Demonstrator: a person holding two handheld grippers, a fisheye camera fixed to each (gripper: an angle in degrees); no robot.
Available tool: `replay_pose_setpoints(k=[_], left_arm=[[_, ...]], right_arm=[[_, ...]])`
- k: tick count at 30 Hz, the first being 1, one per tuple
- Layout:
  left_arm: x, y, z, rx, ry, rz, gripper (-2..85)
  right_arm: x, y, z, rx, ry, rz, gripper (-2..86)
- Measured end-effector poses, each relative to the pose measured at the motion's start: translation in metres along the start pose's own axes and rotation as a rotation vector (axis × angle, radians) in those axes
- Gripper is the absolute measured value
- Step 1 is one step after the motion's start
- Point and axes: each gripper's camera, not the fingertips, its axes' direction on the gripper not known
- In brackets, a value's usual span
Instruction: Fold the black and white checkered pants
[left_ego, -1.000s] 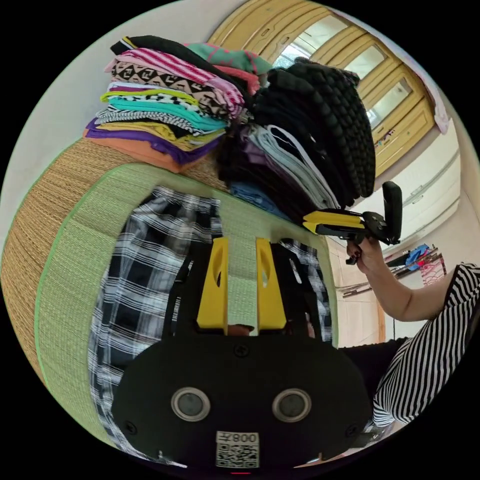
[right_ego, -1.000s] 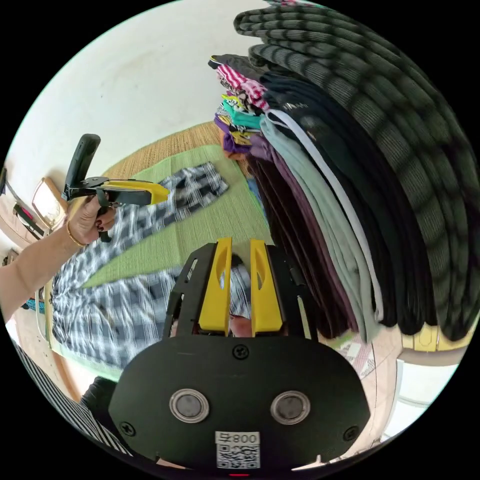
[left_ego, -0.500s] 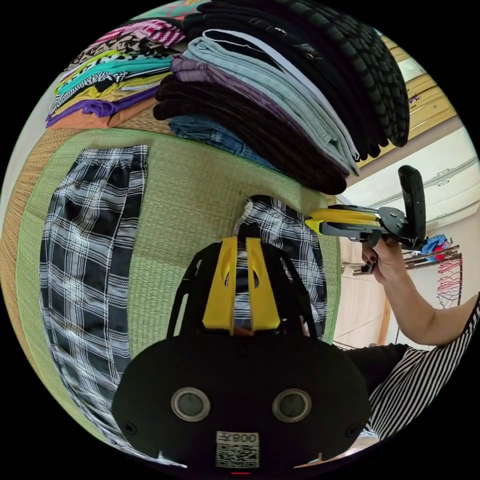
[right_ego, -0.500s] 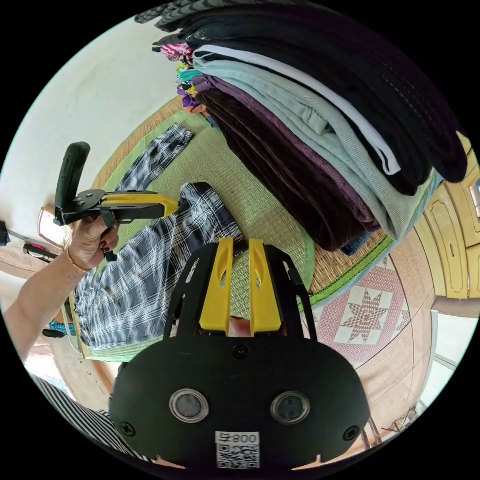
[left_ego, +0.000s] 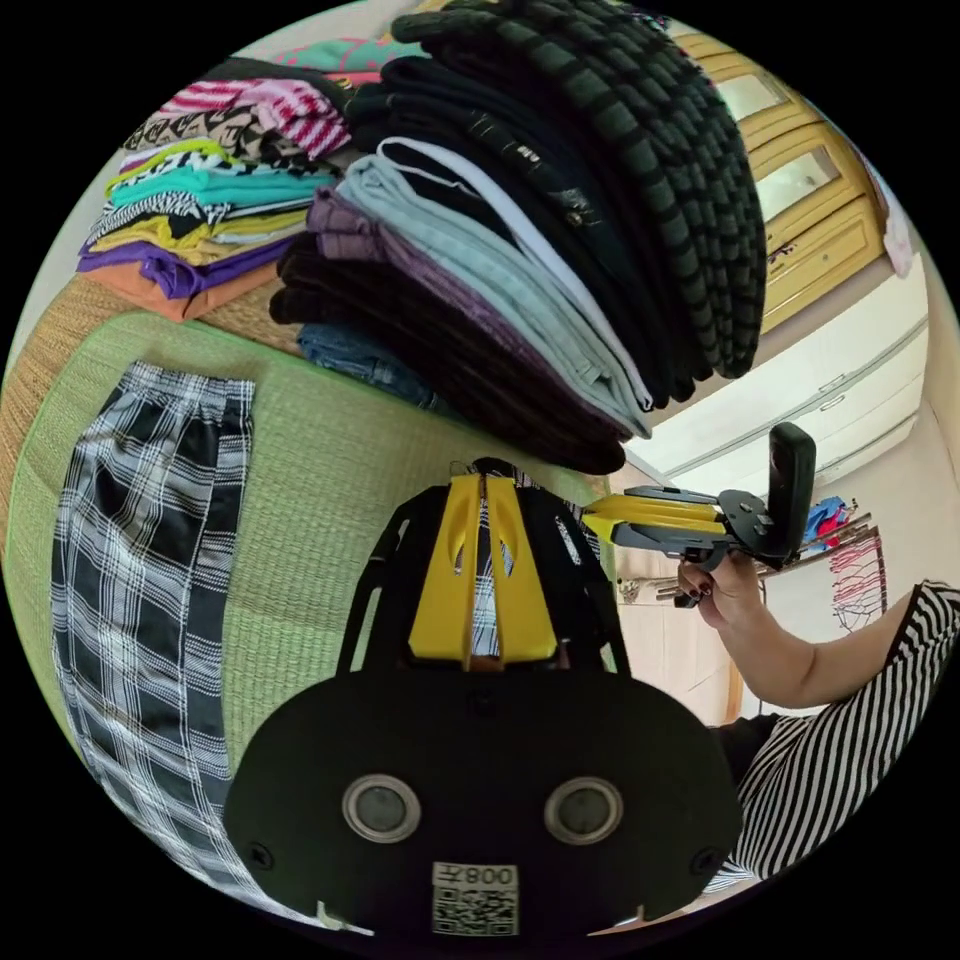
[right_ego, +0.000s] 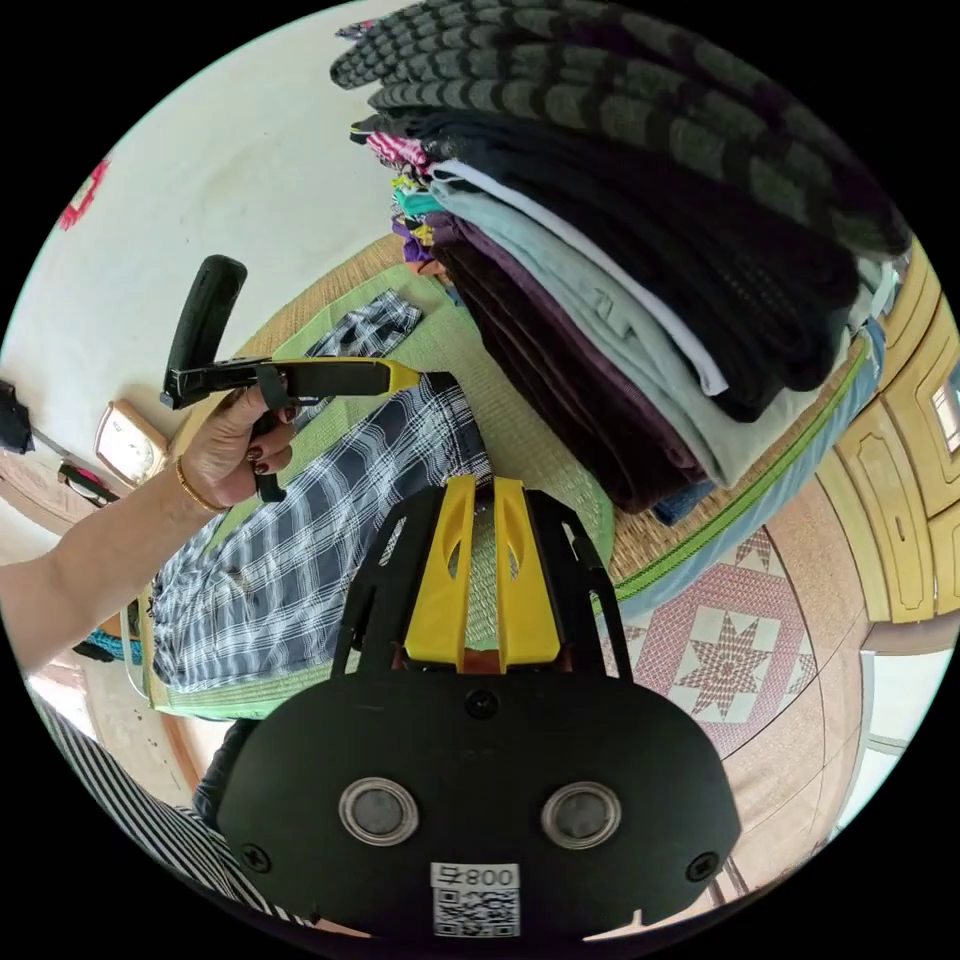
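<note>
The black and white checkered pants (left_ego: 150, 560) lie spread on a green mat (left_ego: 320, 500), one leg stretched along the left of the left gripper view. My left gripper (left_ego: 485, 487) is shut on the hem of the other leg, and checkered cloth shows between its yellow jaws. In the right gripper view that same left gripper (right_ego: 415, 376), held in a hand, pinches the hem of the pants (right_ego: 300, 540) a little above the mat (right_ego: 520, 440). My right gripper (right_ego: 484, 488) hovers just beside that hem with its jaws together and nothing between them; it also appears as the right gripper (left_ego: 598, 525).
A tall stack of dark folded clothes (left_ego: 560, 250) rises right behind the hem, with a colourful stack (left_ego: 200, 220) further left. The mat's edge (right_ego: 700, 545) drops to a patterned floor (right_ego: 730, 660). The person's striped sleeve (left_ego: 850, 720) is on the right.
My left jaws went from open over the mat to shut on the pant leg's hem. The right jaws drew closer together. Both cameras swung toward the dark stack.
</note>
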Motion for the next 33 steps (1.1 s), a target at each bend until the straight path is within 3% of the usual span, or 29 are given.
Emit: replay_pose_setpoints(k=[3, 5, 9, 15, 22, 27, 33], left_arm=[[0.001, 0.011, 0.006, -0.041, -0.046, 0.019, 3.3], [-0.006, 0.026, 0.017, -0.119, -0.059, -0.015, 5.5], [-0.012, 0.072, -0.013, 0.032, 0.004, -0.101, 7.1], [0.004, 0.221, -0.083, 0.149, -0.083, -0.237, 6.9], [0.034, 0.446, -0.143, 0.173, -0.225, -0.710, 6.1], [0.059, 0.561, -0.189, 0.305, -0.378, -0.950, 5.9], [0.063, 0.678, -0.227, 0.377, -0.548, -1.193, 4.2]], right_arm=[[0.002, 0.000, -0.001, 0.026, 0.055, 0.023, 4.6], [0.013, -0.005, 0.026, -0.096, 0.063, 0.073, 5.2], [0.014, -0.003, 0.017, -0.069, 0.068, 0.095, 5.4], [0.010, -0.004, -0.002, -0.030, 0.060, 0.084, 5.1], [0.035, -0.026, -0.007, -0.031, -0.140, 0.184, 6.8], [-0.035, -0.034, -0.021, -0.015, -0.244, -0.033, 3.7], [-0.246, -0.014, 0.038, -0.282, -0.456, -0.555, 0.6]])
